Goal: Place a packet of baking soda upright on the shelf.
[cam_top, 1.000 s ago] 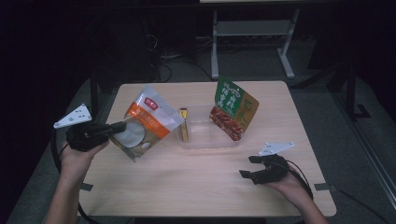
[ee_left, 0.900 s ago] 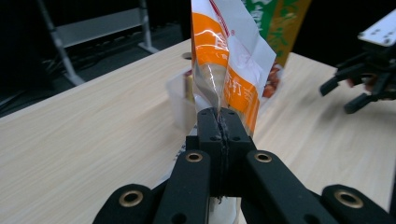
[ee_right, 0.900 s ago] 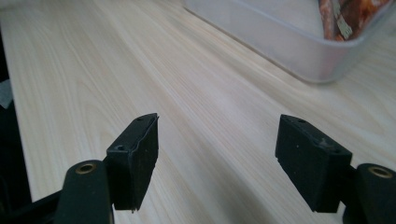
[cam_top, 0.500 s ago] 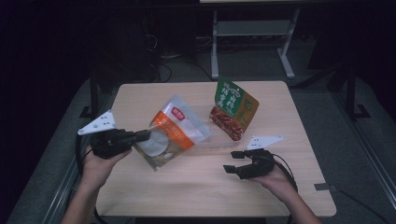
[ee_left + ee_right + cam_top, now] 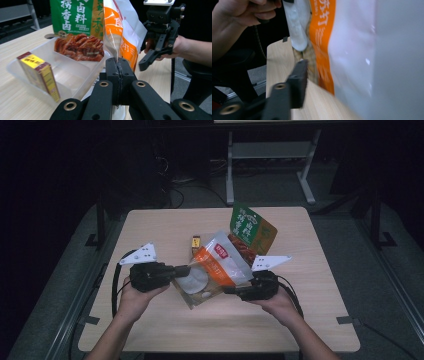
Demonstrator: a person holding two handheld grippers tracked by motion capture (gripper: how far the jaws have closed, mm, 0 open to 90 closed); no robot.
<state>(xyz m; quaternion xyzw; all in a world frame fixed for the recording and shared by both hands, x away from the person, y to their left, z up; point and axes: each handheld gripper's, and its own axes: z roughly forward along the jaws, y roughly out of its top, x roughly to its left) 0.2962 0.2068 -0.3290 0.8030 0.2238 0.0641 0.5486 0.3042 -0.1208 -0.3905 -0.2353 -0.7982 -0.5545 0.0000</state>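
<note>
We held the orange-and-white snack bag [image 5: 216, 270] above the middle of the counter [image 5: 150, 225], at the centre of the high view. Its long axis ran on a slant, from a lower end near the left hand-held gripper [image 5: 184, 270] up to a top corner pointing toward the upper right of the frame. Our left hand-held gripper [image 5: 117, 72] was clenched on the bag's edge, the plastic pinched flat between its jaws. Our right hand-held gripper [image 5: 229, 290] sat at the bag's lower right side; its jaws had just been closing, and in the right gripper view the bag [image 5: 352, 55] lay between them, one jaw just beside it, with no press that we could make out.

The bag carried white Chinese characters on its orange band, too blurred for us to read. Behind it stood a green pouch [image 5: 75, 15] printed with "香卤" and "卤料", leaning in a clear plastic tray [image 5: 62, 72] beside a small yellow-and-red box [image 5: 40, 72].
</note>
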